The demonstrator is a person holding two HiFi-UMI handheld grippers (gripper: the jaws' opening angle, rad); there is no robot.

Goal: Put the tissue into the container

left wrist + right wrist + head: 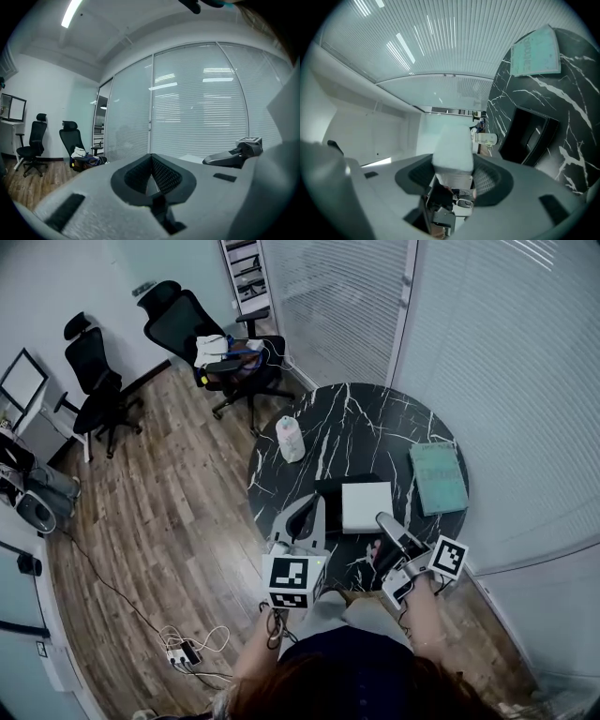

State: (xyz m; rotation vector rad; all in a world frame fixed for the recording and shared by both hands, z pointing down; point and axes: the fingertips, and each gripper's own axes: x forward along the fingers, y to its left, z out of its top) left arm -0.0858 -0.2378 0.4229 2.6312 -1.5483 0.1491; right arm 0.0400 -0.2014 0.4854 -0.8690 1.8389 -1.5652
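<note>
A white tissue pack [366, 505] hangs over the near part of the round black marble table [375, 423]. My right gripper [382, 519] is shut on its near edge. In the right gripper view the tissue pack [452, 147] fills the gap between the jaws of the right gripper [454, 172]. An open black container [330, 489] lies just beyond and left of the pack, partly hidden by it; the black container [529, 136] also shows at the right of the right gripper view. My left gripper [312, 510] hovers at the table's near left edge, shut and empty. The left gripper [151, 161] points out across the room.
A pale cylinder [290, 439] stands at the table's left side, and a teal packet [438, 476] lies at its right. Two black office chairs [225, 352] stand on the wood floor to the far left. Cables and a power strip [187, 651] lie on the floor near my feet.
</note>
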